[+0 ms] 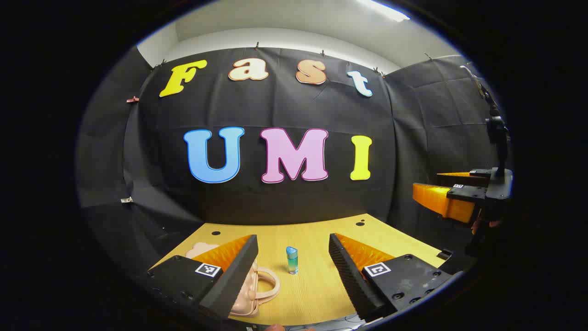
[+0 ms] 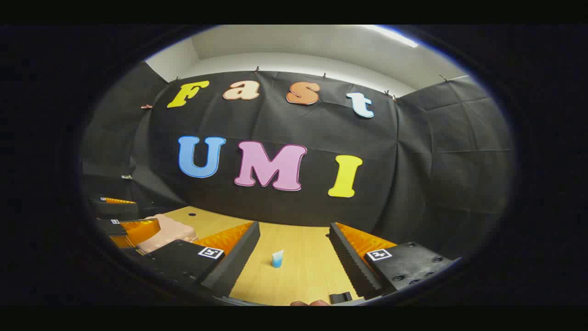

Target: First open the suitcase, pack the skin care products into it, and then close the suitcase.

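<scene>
While the pink suitcase (image 1: 250, 287) sits closed and the bottle (image 1: 292, 260) stands unpacked on the surface (image 1: 317, 285), nothing looks done — left gripper (image 1: 293, 271) and right gripper (image 2: 294, 262) both apart, empty.

Table (image 1: 321, 285): stands in front of the booth's cloth wall and carries the suitcase and the bottle.
Suitcase (image 1: 257, 287): lies closed on the table, left of the bottle in the left gripper view, partly behind the left finger of the left gripper (image 1: 294, 271).
Bottle (image 1: 292, 260): stands upright on the table, apart from the suitcase, seen between the spread fingers.
Right gripper (image 2: 294, 262): held above the table, the bottle ahead between its parted fingers, the suitcase far left.
</scene>
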Demonstrator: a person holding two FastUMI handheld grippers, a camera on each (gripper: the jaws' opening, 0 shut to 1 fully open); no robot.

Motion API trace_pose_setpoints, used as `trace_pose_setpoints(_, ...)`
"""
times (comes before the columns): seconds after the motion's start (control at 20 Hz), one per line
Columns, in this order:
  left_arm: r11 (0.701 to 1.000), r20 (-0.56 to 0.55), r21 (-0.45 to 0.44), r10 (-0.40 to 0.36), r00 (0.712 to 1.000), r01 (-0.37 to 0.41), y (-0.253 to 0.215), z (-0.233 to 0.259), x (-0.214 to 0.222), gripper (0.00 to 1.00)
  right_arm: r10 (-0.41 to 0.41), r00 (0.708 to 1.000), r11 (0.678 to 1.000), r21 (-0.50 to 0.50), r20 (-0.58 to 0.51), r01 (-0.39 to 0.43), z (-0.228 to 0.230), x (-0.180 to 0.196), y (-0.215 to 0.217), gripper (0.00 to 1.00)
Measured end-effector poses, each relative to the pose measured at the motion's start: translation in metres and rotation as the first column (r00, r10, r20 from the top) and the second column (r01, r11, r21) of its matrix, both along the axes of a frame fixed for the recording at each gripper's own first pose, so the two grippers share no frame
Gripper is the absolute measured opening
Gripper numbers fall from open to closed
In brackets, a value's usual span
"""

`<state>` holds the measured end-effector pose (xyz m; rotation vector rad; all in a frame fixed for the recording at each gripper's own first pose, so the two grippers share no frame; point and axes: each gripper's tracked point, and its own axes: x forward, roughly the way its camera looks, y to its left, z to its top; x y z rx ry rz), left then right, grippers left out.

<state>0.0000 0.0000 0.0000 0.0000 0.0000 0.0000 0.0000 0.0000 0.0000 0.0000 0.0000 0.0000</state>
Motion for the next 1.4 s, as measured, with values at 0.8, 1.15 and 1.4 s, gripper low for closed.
trace_pose_setpoints(0.8, 0.999, 0.028, -0.034, 0.042, 0.999, -0.041, 0.017, 0.015, 0.007, 0.98, 0.068, 0.998, 0.998, -0.011, 0.001, -0.068, 0.0, 0.003, 0.028, 0.95)
trace_pose_setpoints(1.15, 1.0, -0.003, -0.005, 0.004, 1.0, -0.004, 0.008, 0.0, 0.012, 0.97, 0.066, 0.998, 0.998, 0.0, 0.007, -0.066, 0.001, 0.007, 0.027, 0.98)
trace_pose_setpoints(1.4, 1.0, -0.055, -0.015, -0.002, 0.998, 0.001, 0.007, -0.022, 0.017, 0.97, 0.063, 0.998, 0.998, 0.002, 0.004, -0.063, -0.001, 0.005, 0.025, 0.96)
